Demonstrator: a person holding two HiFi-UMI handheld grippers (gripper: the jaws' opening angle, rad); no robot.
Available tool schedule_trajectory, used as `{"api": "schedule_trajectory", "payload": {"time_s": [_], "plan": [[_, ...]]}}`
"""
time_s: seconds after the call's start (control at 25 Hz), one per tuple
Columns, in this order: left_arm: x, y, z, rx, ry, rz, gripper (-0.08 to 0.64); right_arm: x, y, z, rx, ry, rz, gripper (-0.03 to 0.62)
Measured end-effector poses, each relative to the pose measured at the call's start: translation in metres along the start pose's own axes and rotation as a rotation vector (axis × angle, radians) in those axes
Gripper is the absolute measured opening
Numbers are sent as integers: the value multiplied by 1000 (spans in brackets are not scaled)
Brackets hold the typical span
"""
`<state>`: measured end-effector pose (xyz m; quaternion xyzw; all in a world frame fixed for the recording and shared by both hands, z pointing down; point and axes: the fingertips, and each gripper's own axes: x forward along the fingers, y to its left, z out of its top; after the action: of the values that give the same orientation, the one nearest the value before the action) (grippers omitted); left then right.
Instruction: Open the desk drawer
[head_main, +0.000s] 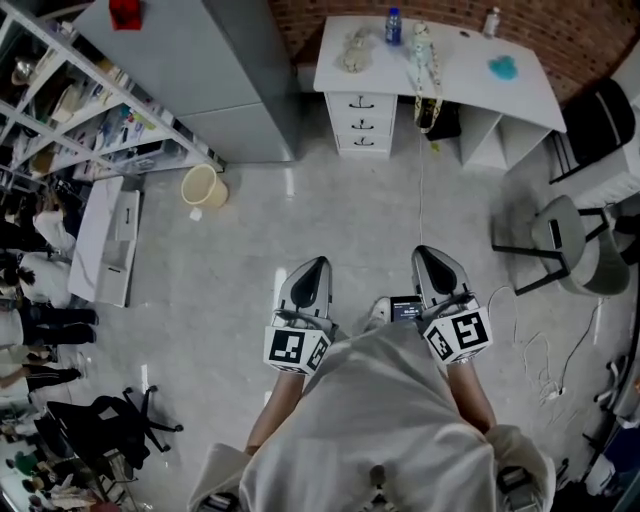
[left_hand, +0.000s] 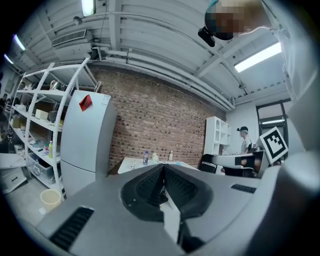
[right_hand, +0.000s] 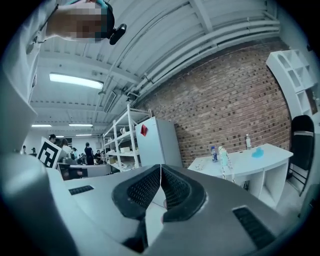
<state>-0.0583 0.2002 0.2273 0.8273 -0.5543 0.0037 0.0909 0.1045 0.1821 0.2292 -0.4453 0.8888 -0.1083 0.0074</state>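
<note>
A white desk (head_main: 470, 75) stands against the brick wall at the far end of the room, with a stack of three drawers (head_main: 361, 122) under its left side. It shows small in the left gripper view as the desk (left_hand: 131, 162) and in the right gripper view as the desk (right_hand: 250, 159). My left gripper (head_main: 318, 263) and right gripper (head_main: 428, 252) are held side by side over the floor, well short of the desk. Both are shut with nothing between the jaws. Each points about level toward the brick wall.
A grey fridge (head_main: 205, 70) stands left of the desk, with metal shelving (head_main: 70, 95) beside it. A cream bucket (head_main: 203, 187) sits on the floor. Chairs (head_main: 570, 240) stand at the right. Bottles (head_main: 394, 26) and a teal object (head_main: 503, 67) lie on the desk. People stand at the far left.
</note>
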Motion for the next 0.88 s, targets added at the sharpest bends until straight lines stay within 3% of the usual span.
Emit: {"api": "schedule_trajectory", "payload": {"time_s": [0.4,0.64,0.88], "plan": [[56,-9,-1,23,35,-61,6,16,-48,-4,38,27,-34,28],[93,24,-5,1,52,-103,6,48,-61,-6,20,55,-88,28],[155,71,5,-8,70,-202,6,99,-85,10,32,41,-212,28]]}}
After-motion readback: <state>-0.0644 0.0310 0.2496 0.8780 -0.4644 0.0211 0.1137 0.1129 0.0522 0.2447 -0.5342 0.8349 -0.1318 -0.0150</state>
